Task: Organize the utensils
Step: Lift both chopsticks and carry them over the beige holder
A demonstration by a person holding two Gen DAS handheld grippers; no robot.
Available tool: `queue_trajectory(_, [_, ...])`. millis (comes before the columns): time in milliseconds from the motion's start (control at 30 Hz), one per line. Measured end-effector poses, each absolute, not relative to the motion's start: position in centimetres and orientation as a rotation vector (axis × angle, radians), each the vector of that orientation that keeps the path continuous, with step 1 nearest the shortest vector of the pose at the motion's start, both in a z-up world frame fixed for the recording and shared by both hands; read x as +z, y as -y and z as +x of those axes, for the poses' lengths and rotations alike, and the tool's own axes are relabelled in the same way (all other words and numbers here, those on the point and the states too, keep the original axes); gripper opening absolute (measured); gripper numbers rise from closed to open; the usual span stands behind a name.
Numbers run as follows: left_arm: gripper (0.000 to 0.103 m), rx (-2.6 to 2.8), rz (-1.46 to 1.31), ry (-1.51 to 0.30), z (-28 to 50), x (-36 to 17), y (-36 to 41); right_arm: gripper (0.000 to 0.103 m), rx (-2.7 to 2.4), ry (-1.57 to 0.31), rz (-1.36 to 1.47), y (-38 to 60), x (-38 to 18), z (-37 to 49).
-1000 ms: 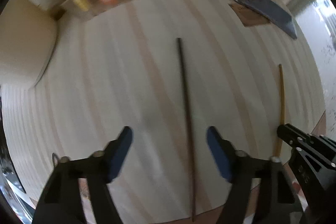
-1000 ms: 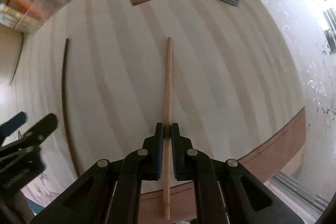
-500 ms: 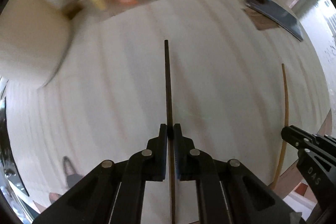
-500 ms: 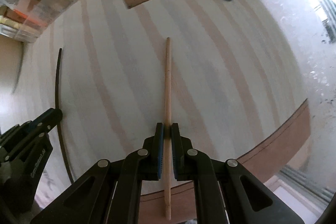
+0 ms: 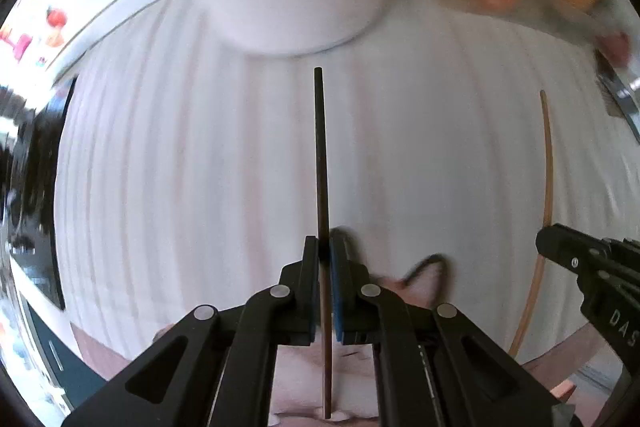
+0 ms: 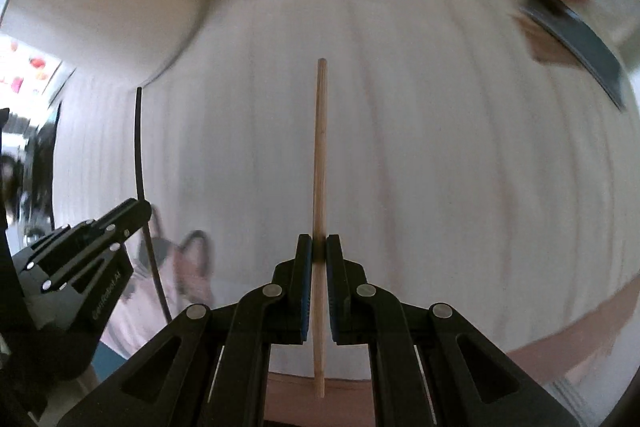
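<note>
Chopsticks being carried above the pale striped table [image 5: 200, 147], side by side. Left gripper [image 5: 324, 254] pinching the dark chopstick [image 5: 321, 155]. Right gripper [image 6: 315, 254] pinching the wooden chopstick [image 6: 321, 155].

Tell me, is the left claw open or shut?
Shut. The left claw pinches the dark chopstick tightly between its blue pads.

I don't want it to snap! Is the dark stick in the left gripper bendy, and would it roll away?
The dark chopstick probably stays stiff: it juts out straight from the left gripper. It looks thin and round, so likely light, and it may roll on the table.
</note>
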State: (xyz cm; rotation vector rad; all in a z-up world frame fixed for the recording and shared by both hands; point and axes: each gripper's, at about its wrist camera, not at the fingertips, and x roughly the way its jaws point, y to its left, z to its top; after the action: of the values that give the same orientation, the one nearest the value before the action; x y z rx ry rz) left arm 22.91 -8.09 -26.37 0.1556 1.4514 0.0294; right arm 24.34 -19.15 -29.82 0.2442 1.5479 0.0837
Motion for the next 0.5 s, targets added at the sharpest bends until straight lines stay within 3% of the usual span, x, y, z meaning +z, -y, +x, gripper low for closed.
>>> queue_trajectory(500, [0.003, 0.075, 0.060, -1.492, 24.5, -29.9, 1.7, 0.007, 0.146, -1.628, 0.043, 12.2, -33.1, 27.6])
